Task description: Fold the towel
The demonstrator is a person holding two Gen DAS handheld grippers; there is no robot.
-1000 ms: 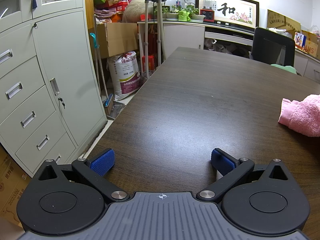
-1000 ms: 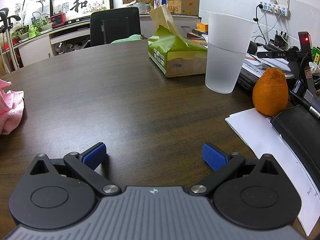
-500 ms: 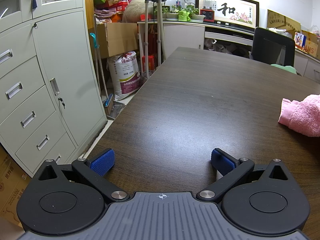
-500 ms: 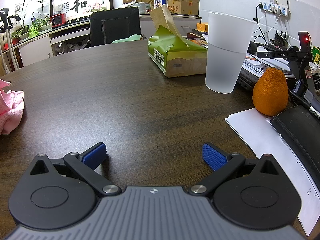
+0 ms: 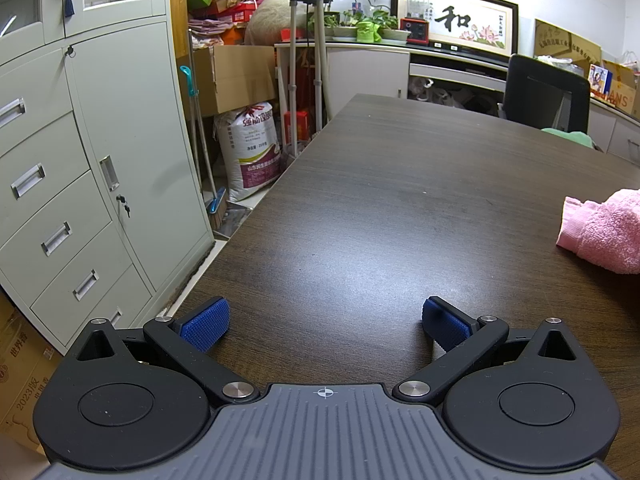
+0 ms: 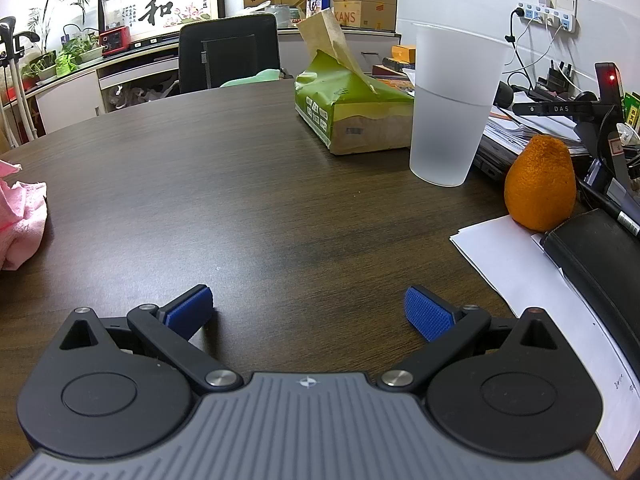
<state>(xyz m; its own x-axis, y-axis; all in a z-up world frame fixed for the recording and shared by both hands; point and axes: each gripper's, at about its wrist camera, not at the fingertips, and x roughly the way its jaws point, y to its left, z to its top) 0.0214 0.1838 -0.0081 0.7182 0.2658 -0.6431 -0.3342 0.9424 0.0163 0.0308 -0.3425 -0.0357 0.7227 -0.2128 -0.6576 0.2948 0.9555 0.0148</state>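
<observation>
Dark wood-grain counter (image 5: 400, 208) lies bare between both wide-open hand-held grippers, left (image 5: 325, 323) and right (image 6: 307, 309); crumpled pink terry towel (image 5: 604, 230) sits untouched between them.

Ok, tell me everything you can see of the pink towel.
The pink towel is terry cloth with a fuzzy looped pile and a flatter hemmed band along one edge. It lies bunched and unfolded on the dark wood table, cut off by the frame edge in both views, so its full size is hidden. Only the table touches it; both open grippers are apart from it.
</observation>
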